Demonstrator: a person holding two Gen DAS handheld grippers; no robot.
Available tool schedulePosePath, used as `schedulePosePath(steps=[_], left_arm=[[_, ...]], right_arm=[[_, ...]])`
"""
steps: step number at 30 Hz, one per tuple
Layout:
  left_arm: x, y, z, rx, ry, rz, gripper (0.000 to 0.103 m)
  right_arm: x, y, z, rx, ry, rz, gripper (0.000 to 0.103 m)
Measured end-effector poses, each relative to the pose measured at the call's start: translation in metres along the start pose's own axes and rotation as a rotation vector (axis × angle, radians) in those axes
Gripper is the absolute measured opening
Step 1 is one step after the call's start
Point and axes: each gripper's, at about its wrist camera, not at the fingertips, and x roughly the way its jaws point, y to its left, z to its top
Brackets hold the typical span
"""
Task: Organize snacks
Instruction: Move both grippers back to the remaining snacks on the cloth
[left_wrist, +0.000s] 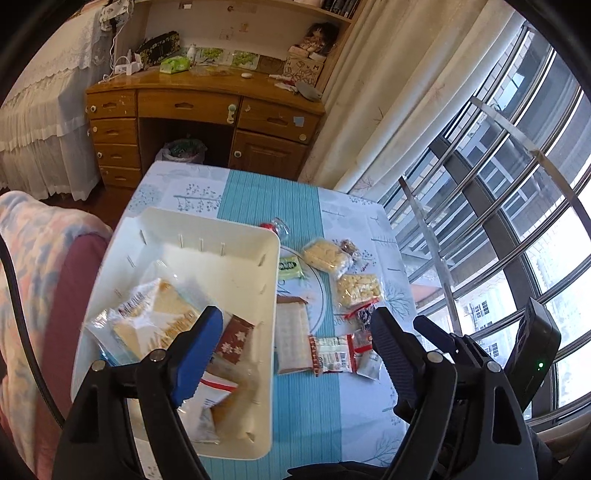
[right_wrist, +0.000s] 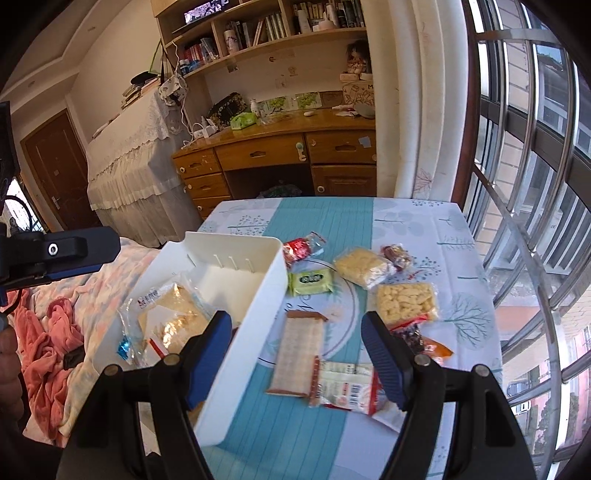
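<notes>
A white bin (left_wrist: 229, 266) (right_wrist: 258, 295) stands on the left of the table and holds several snack packets, among them a cracker pack (left_wrist: 155, 317) (right_wrist: 170, 314). Loose snacks lie to its right: a long wafer pack (left_wrist: 293, 339) (right_wrist: 297, 358), a red-and-white packet (left_wrist: 334, 354) (right_wrist: 343, 387), two yellow puffed-snack bags (left_wrist: 358, 290) (right_wrist: 406, 301), a green packet (left_wrist: 290, 267) (right_wrist: 310, 280) and a red candy (right_wrist: 297, 249). My left gripper (left_wrist: 295, 350) is open above the bin's right wall. My right gripper (right_wrist: 295, 354) is open above the wafer pack. Both are empty.
The table (left_wrist: 306, 406) has a blue-and-white cloth. A wooden desk (left_wrist: 199, 110) stands behind it, a curtain (left_wrist: 388, 92) and barred window (left_wrist: 517, 184) to the right, and a blanket-covered seat (left_wrist: 33, 258) to the left. The other gripper (right_wrist: 59, 251) shows at the left edge.
</notes>
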Motion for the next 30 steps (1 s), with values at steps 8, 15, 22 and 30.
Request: schedulePosePath(steps=[8,15,22,30], left_arm=[[0.047,-0.028,-0.019,-0.051,0.111,0.013,0.081],[0.096,-0.05,-0.037,-0.087,0.25,0.057,0.081],[0.142,-0.055,-0.051,-0.146,0.389,0.129,0.081],[0.177,-0.059,-0.053,-0.174,0.475,0.226,0.081]], right_arm=[[0.006,-0.038,-0.016,-0.059,0.074,-0.025,0.073],[0.011,-0.062,-0.03,-0.161,0.117,-0.072,0.073],[0.019,-0.082,-0.038,-0.244,0.133,-0.13,0.073],[0.034,-0.09,-0.048,-0.354,0.173,-0.152,0.073]])
